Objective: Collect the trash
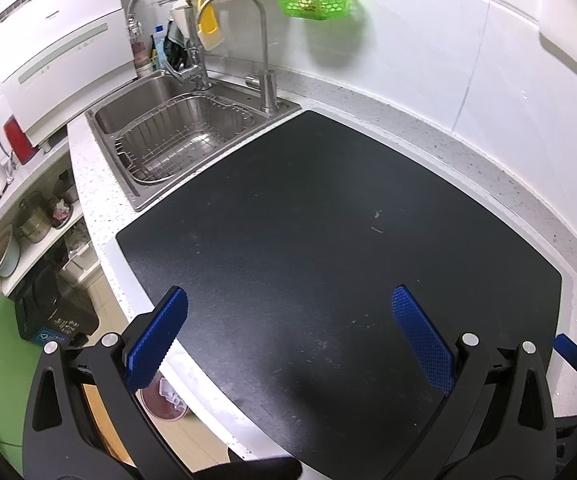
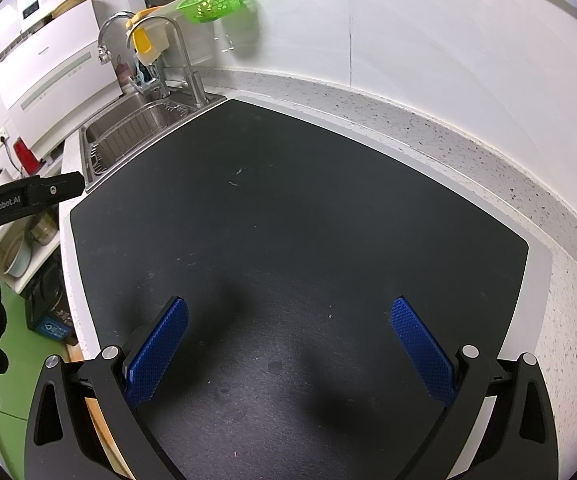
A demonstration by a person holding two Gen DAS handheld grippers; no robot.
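Both the left gripper (image 1: pixel 290 332) and right gripper (image 2: pixel 288 340) hover wide open, empty, above the black rectangular mat (image 1: pixel 308 220); best target those tiny pale scraps (image 1: pixel 377 222) precisely.

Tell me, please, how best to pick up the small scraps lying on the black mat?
Come straight down from above onto the scraps on the mat, fingers closing across their short width; they look thin and flat, so a side approach would likely slide over them.

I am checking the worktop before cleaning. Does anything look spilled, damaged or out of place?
Nothing big stands out. Only two tiny grey scraps lie on the black rectangular mat, plus faint pale smudges. Both grippers, left and right, are open and empty.
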